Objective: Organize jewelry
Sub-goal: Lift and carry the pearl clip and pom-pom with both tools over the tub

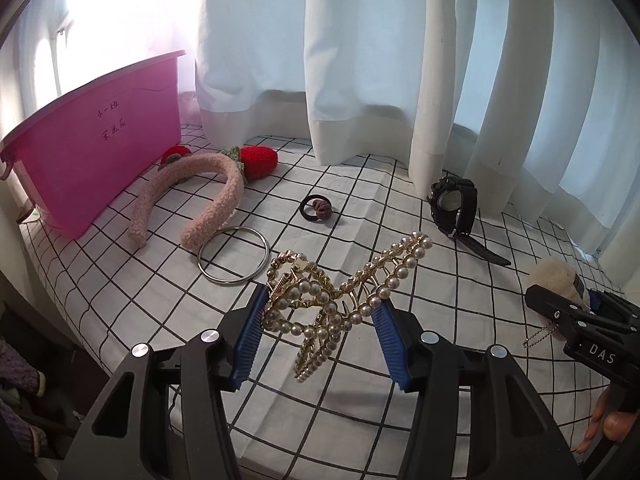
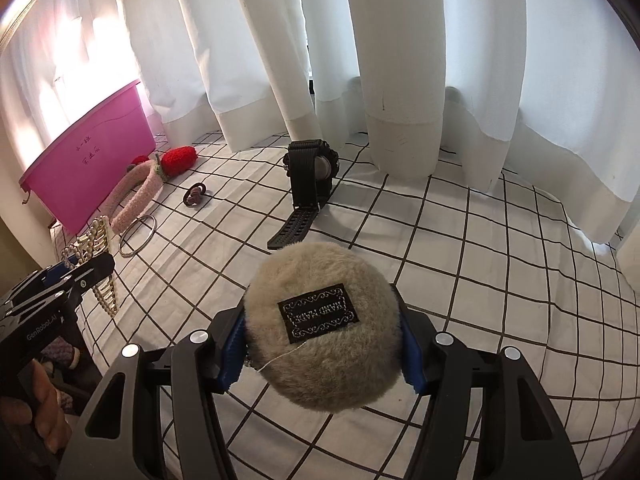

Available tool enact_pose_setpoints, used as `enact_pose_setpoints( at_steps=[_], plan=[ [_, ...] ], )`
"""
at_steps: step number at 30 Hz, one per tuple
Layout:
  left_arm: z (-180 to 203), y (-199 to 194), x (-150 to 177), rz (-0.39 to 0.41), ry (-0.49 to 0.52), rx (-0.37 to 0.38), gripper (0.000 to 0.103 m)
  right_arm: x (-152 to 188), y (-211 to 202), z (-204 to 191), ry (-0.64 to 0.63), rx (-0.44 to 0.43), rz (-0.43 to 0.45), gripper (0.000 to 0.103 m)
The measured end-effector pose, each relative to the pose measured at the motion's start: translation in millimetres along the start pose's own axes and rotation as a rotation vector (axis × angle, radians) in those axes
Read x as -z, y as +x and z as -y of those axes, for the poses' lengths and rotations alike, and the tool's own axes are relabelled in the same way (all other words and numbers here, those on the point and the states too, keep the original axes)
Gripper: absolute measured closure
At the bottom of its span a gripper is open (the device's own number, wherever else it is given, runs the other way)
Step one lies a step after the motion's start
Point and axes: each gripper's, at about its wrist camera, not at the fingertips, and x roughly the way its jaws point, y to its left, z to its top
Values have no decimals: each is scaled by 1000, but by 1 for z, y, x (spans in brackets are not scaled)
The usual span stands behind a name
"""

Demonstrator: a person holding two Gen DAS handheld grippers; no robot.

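My left gripper [image 1: 320, 312] is shut on a gold pearl hair claw [image 1: 336, 296] and holds it above the checked cloth. It also shows in the right wrist view [image 2: 96, 256]. My right gripper [image 2: 320, 332] is shut on a beige fur pom-pom [image 2: 324, 332] with a black label; the pom-pom shows at the right of the left wrist view [image 1: 554, 280]. A pink bin [image 1: 96, 144] stands at the far left. On the cloth lie a pink fuzzy headband [image 1: 192, 200], a silver bangle [image 1: 233, 256], a dark hair tie [image 1: 316, 208] and a black watch [image 1: 456, 204].
A red knitted strawberry [image 1: 260, 160] lies by the headband. White curtains [image 1: 360, 60] hang along the back of the checked cloth [image 1: 460, 320]. The table's left edge drops off near the bin.
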Motion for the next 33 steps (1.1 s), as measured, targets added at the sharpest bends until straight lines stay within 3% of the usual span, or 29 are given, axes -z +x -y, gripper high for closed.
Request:
enact_pose_setpoints(
  at_steps=[9, 20, 27, 33],
  plan=[
    [-10, -12, -25, 46, -38, -4, 52, -16, -14, -11, -11, -29, 4, 43],
    [-37, -74, -63, 99, -64, -61, 52, -68, -51, -44, -65, -129, 79, 43],
    [-91, -118, -92, 170, -130, -119, 52, -108, -60, -102, -149, -210, 124, 43],
    [-156, -129, -128, 239, -130, -127, 52, -153, -44, -179, -166, -292, 178, 43]
  ],
)
